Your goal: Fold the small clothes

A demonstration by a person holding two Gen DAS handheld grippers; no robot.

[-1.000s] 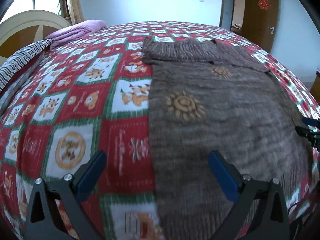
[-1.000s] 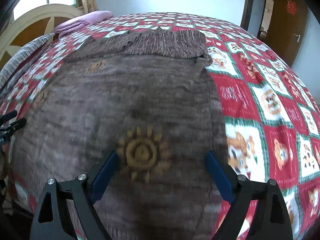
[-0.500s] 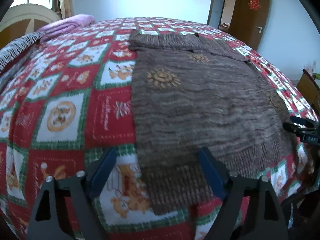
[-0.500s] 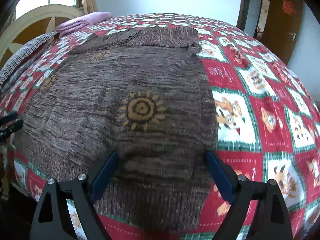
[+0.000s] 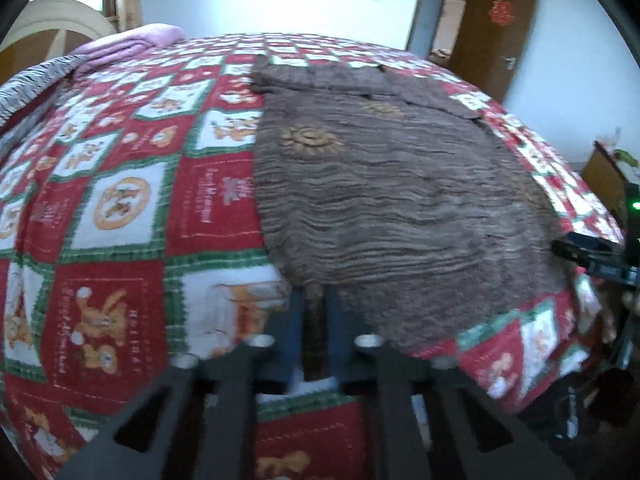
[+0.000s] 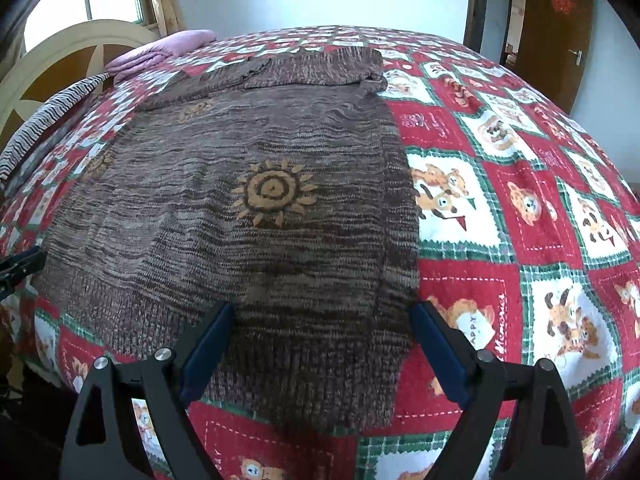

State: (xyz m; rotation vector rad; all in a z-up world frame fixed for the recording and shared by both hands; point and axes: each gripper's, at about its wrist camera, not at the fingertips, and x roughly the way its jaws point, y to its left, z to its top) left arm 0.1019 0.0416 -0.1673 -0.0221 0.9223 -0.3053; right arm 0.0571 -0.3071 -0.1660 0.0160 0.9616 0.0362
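I see the brown sweater [image 6: 256, 216] lying flat on the patchwork quilt [image 6: 500, 280], hem toward me. My left gripper [image 5: 314, 320] has just closed, pinching the hem corner at six o'clock. My right gripper [image 6: 320, 340] stands spread over the opposite hem corner, pads not pressing it.

Quilt [image 6: 500, 288] squares carry partly legible stitched words: "HOLIDAY" lower left in left wrist view, "HAPPY", "Memories" lower right in right wrist view. Door [image 6: 560, 32] emblem unreadable.
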